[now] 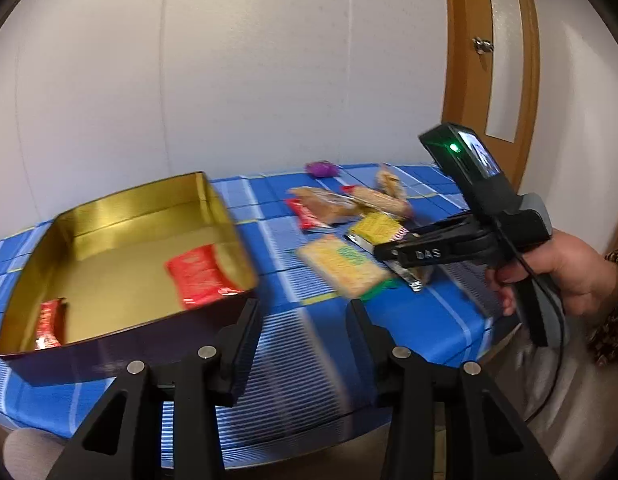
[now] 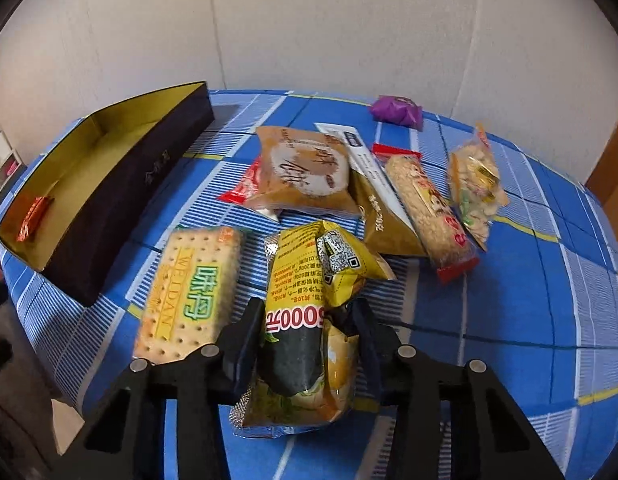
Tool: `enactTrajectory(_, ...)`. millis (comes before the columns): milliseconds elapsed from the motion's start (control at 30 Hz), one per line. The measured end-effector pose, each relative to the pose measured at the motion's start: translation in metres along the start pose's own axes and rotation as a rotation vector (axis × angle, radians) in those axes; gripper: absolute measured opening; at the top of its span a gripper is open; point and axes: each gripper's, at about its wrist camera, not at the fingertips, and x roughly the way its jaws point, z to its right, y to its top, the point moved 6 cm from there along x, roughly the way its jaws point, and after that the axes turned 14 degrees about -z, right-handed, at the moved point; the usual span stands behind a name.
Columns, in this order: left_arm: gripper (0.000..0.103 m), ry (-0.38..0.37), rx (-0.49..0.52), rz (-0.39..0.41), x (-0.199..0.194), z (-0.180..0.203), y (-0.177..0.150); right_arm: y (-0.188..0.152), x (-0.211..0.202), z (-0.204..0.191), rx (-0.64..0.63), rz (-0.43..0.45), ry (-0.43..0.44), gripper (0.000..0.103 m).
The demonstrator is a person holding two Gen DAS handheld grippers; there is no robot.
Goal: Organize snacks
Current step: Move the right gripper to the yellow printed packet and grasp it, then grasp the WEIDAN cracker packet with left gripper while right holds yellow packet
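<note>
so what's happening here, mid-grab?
A person with a handheld gripper in each hand is sorting snacks into the gold-lined box, which holds two red packets. The right gripper is clamped on the yellow snack pack on the blue checked tablecloth. The left gripper hangs open and empty beside the box. Other snacks remain loose.

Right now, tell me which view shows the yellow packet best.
The right wrist view: the yellow packet fills the foreground between the right gripper fingers, print legible. The left wrist view shows it small and partly hidden behind that gripper.
</note>
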Motion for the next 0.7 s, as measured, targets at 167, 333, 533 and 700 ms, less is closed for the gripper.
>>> enactTrajectory(167, 0.044, -0.05, -0.007, -0.102, 0.029, 0.032, 0.015, -0.006, -0.005, 0.024, 0.075, -0.007, -0.03, 0.042)
enactTrajectory(333, 0.044, -0.081, -0.14, -0.28, 0.071, 0.038, 0.033, -0.012, -0.009, 0.046, 0.155, -0.014, -0.014, 0.041)
enactTrajectory(533, 0.046, -0.04, -0.2, -0.359, 0.101, 0.036, 0.053, -0.019, -0.011, 0.063, 0.239, -0.017, 0.045, 0.041)
enactTrajectory(700, 0.063, 0.008, -0.177, -0.384, 0.117, 0.041, 0.064, -0.023, -0.013, 0.065, 0.239, -0.016, 0.048, 0.041)
